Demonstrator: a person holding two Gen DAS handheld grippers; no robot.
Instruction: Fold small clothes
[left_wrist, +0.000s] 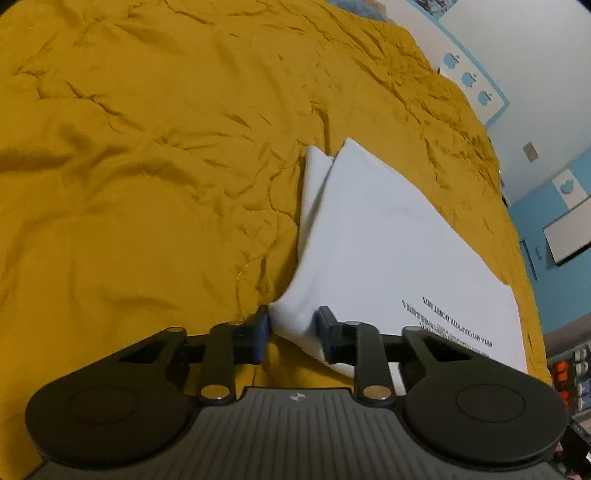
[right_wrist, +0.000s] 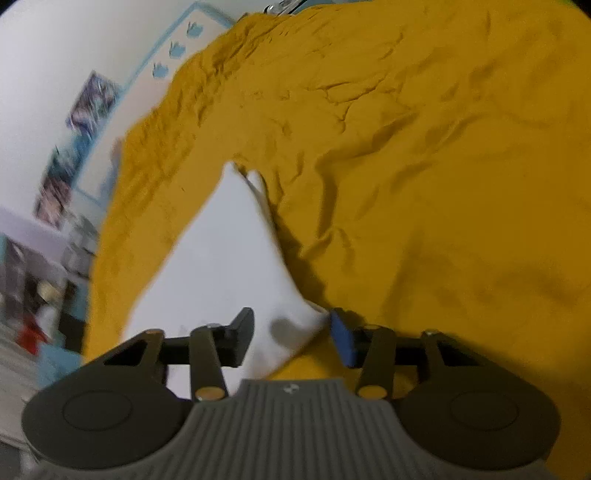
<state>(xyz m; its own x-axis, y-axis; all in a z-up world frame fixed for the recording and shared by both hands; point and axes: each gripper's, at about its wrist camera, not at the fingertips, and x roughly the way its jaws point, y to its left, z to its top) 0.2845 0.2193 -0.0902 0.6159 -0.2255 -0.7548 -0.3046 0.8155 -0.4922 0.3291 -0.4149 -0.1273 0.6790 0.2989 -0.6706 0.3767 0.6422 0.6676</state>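
Note:
A white garment (left_wrist: 388, 243) with small black printed text lies on the mustard-yellow bedspread (left_wrist: 147, 166), one layer folded over. My left gripper (left_wrist: 293, 328) is open, its fingers standing either side of a near corner of the garment. In the right wrist view the white garment (right_wrist: 221, 251) stretches away to a point. My right gripper (right_wrist: 291, 336) is open around another near corner, which sits between the fingers. That view is blurred.
The bedspread (right_wrist: 443, 184) is wrinkled and fills most of both views. A white wall with blue trim and stickers (left_wrist: 469, 79) runs along the far bed edge. Shelves with clutter (right_wrist: 48, 288) stand beside the bed in the right wrist view.

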